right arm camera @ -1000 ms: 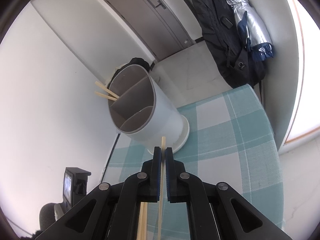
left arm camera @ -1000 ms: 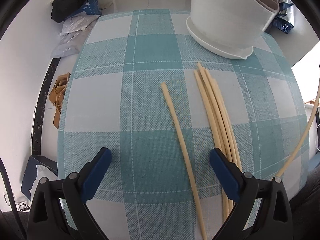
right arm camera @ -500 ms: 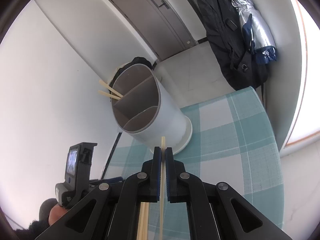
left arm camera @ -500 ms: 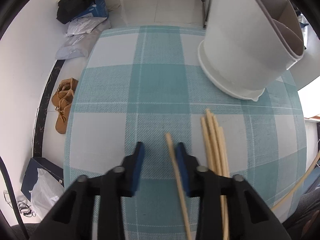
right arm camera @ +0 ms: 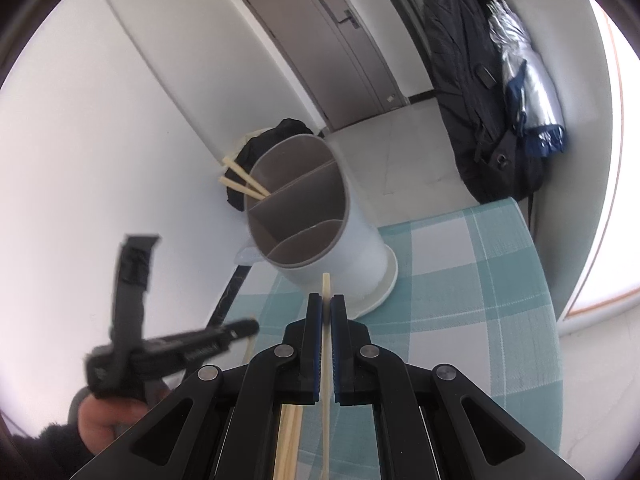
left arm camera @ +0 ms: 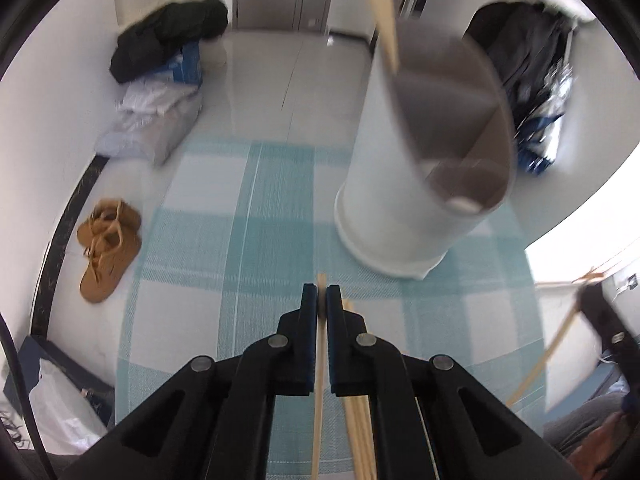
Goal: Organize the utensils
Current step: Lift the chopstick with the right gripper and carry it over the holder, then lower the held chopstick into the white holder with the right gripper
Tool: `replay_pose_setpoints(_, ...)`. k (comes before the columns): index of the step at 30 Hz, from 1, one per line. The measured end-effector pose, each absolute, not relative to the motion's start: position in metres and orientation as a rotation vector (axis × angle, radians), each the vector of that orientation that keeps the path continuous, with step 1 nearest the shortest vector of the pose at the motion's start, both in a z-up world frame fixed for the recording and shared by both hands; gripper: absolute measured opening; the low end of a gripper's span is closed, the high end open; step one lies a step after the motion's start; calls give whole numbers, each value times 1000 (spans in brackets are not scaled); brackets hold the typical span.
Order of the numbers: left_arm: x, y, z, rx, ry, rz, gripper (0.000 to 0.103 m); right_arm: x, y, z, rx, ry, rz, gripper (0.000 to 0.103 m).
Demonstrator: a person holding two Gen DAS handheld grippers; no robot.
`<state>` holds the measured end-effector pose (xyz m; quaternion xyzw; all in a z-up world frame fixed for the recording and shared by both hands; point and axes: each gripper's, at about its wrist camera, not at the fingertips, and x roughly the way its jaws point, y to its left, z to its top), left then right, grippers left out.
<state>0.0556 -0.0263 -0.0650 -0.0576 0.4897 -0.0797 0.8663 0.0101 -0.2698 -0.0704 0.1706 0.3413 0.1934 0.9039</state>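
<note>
My left gripper point(left arm camera: 322, 300) is shut on one pale chopstick point(left arm camera: 319, 380), lifted above the teal checked tablecloth point(left arm camera: 208, 280). Several loose chopsticks point(left arm camera: 358, 432) lie on the cloth just right of it. The white divided utensil holder point(left arm camera: 400, 184) stands ahead to the right, with two chopsticks point(left arm camera: 384, 12) sticking out of its far compartment. My right gripper point(right arm camera: 326, 312) is shut on another chopstick point(right arm camera: 326, 284), pointing at the holder point(right arm camera: 352, 240). In the right wrist view the left gripper point(right arm camera: 180, 348) shows at the left, held by a hand point(right arm camera: 104, 412).
The table's far edge lies just behind the holder, with floor beyond. Brown shoes point(left arm camera: 108, 248) and bags point(left arm camera: 160, 120) lie on the floor at the left. A dark coat point(right arm camera: 460, 80) and a folded umbrella point(right arm camera: 528, 92) hang by the door.
My left gripper shut on the single chopstick and lifted it off the cloth, tilting upward toward the holder. The right gripper kept its chopstick and stayed nearly still.
</note>
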Motion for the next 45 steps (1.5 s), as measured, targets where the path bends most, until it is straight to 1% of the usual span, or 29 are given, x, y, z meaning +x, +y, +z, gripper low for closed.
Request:
replay_pose_setpoints(7,23,-29,-22,-127,851,-247,1,-12,-246,-57,228,627,415,3)
replay_pose_setpoints(13,14,-36,-5,-77,789,-286,1,-27,-237,-47,152,558,403,3)
replay_pose_setpoints(22,3,-40,1,-26,808,-322,1,-39,-224,-40,90,503,403,3)
replay_pose_setpoints(35,5,-50,11,9,846,-392,1,-45,-227,-35,140,469,308,3)
replay_pose_setpoints(40,9,-58,24,8,844,-423,1,-48,-230,-22,172,422,273,3)
replay_pose_setpoints(45,15,-67,40,-15,852,-460,1,-45,-235,-18,182,421,260,3)
